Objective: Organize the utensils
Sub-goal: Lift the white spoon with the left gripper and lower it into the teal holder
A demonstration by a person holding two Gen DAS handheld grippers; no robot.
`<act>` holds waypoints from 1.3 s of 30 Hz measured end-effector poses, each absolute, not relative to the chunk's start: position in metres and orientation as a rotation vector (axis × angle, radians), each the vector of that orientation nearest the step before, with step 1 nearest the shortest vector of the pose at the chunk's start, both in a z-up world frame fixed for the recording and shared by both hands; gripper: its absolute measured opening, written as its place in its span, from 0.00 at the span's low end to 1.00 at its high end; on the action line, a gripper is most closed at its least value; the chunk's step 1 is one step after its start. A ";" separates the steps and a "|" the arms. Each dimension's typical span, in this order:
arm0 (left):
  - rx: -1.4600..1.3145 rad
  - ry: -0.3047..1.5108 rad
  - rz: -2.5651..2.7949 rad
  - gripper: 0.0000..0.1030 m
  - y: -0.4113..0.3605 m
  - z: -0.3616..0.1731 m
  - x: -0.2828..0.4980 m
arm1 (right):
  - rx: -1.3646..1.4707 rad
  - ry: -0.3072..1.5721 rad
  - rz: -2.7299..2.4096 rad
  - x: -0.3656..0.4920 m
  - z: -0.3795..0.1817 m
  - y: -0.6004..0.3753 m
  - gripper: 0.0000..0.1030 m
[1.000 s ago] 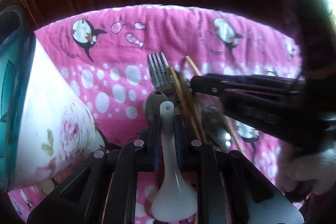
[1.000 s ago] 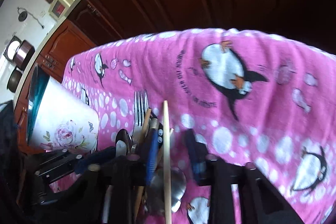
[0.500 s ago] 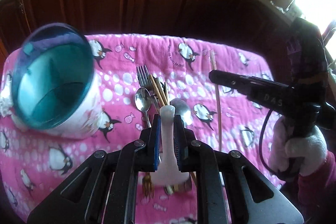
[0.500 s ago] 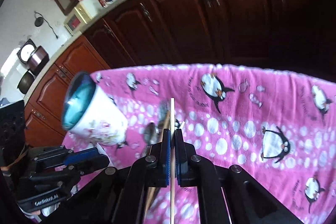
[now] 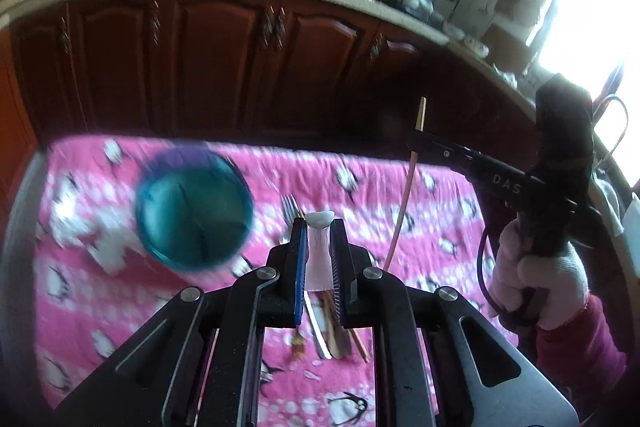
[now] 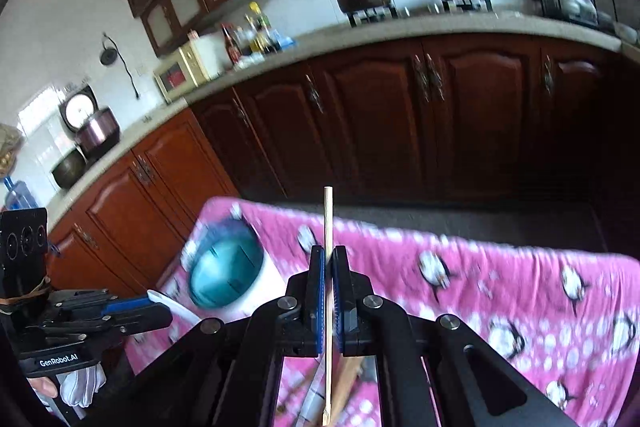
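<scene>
White spoon (image 5: 319,251), smooth, glossy, probably ceramic, sitting pinched in left gripper (image 5: 319,227), above pink cloth (image 5: 400,195), just right of cup (image 5: 194,205). Thin wooden chopstick (image 6: 328,223) standing clamped upright in right gripper (image 6: 328,259). Advice: aiming each handle over teal cup mouth, lowering slowly before releasing; spoon is slippery. Fork (image 5: 290,207) lying on cloth.

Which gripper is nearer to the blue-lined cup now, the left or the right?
The left. The left gripper, shut on the white spoon, is just right of the cup. The right gripper, holding a chopstick, is farther right.
</scene>
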State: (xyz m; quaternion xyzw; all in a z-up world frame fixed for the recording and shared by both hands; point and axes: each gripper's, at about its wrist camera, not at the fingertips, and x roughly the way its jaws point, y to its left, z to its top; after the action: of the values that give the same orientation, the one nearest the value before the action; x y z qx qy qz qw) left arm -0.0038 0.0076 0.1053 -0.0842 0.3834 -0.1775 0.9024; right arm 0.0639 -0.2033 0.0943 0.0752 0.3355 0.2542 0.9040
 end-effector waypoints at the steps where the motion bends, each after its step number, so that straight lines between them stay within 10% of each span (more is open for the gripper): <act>1: -0.170 0.769 -0.352 0.10 0.015 0.117 -0.003 | 0.158 0.672 0.536 0.064 0.104 -0.197 0.03; 12: -0.091 0.661 -0.117 0.10 0.078 0.143 0.035 | 0.182 0.538 0.611 0.098 0.137 -0.103 0.03; 39: -0.153 0.792 -0.071 0.03 0.101 0.081 0.067 | 0.065 0.739 0.666 0.138 0.023 -0.046 0.03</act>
State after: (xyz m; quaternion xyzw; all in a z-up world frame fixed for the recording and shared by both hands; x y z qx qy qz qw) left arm 0.0674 0.1015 0.0806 -0.0745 0.3853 -0.0343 0.9191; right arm 0.1377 -0.0462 0.0225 0.0311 0.3545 0.3194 0.8783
